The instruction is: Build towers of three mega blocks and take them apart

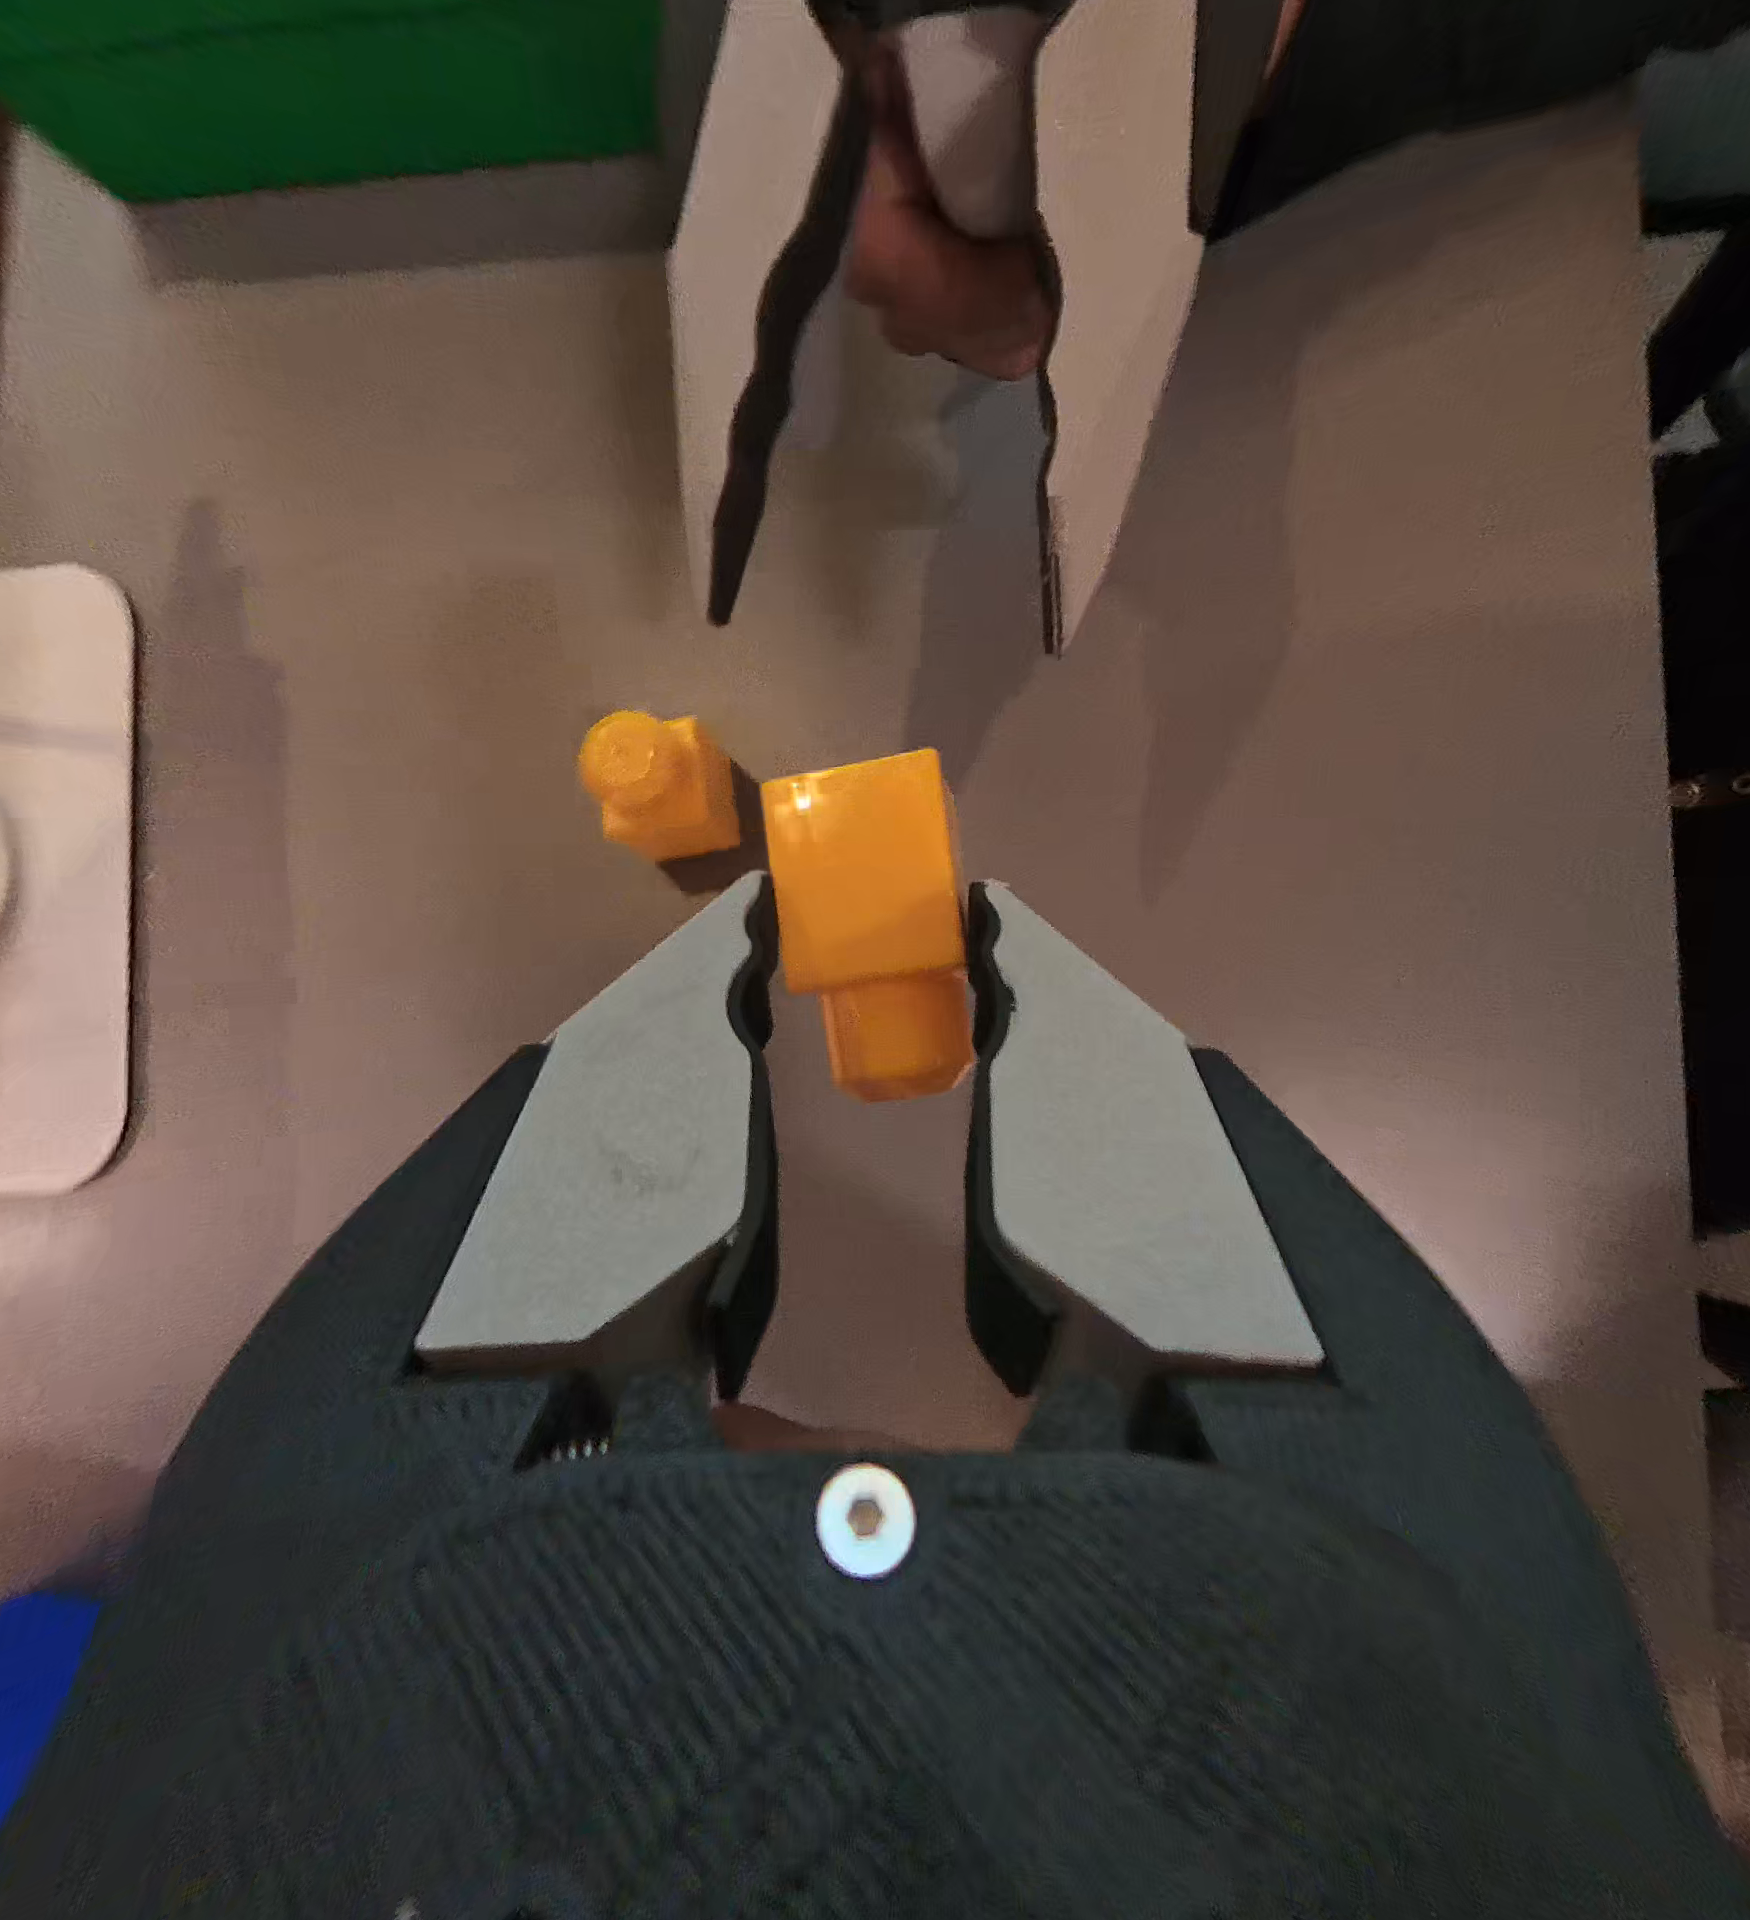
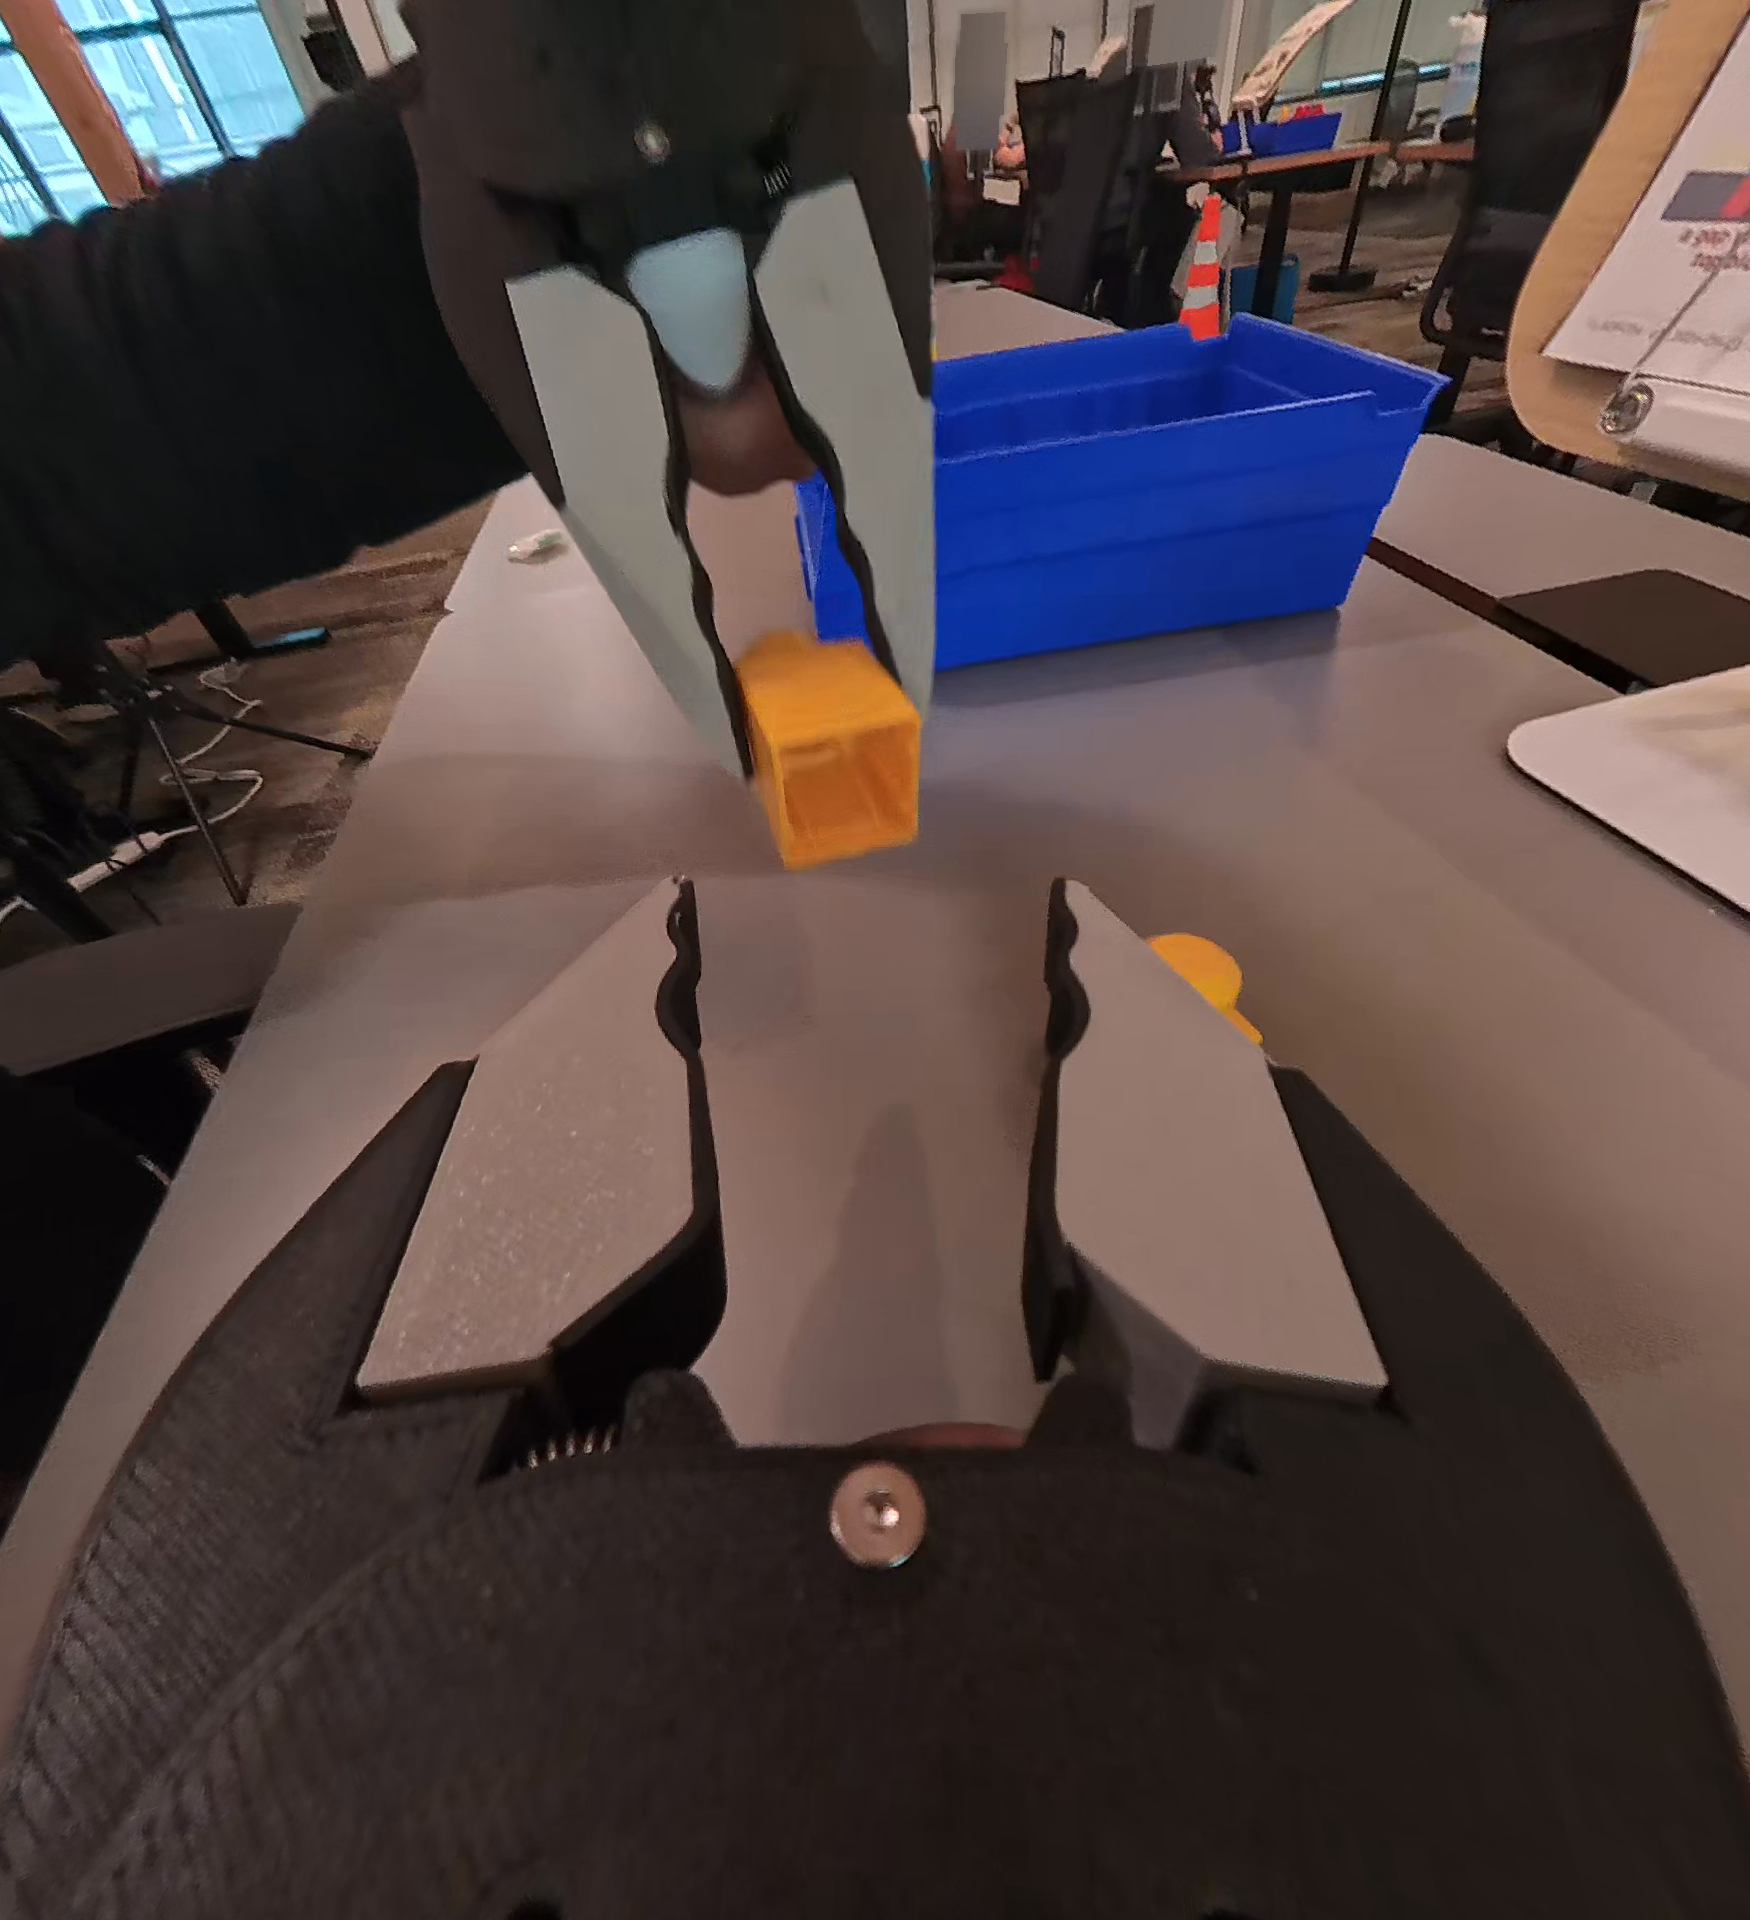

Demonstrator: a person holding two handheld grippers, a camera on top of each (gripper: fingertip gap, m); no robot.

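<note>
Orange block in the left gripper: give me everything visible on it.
The orange block is glossy plastic with a squarish body and one round stud. The left gripper clamps it on two opposite sides, above the grey table. The stud points back toward the gripper; the hollow, ribbed underside faces the right gripper. A second orange block stands on the table nearby, apart.
</note>
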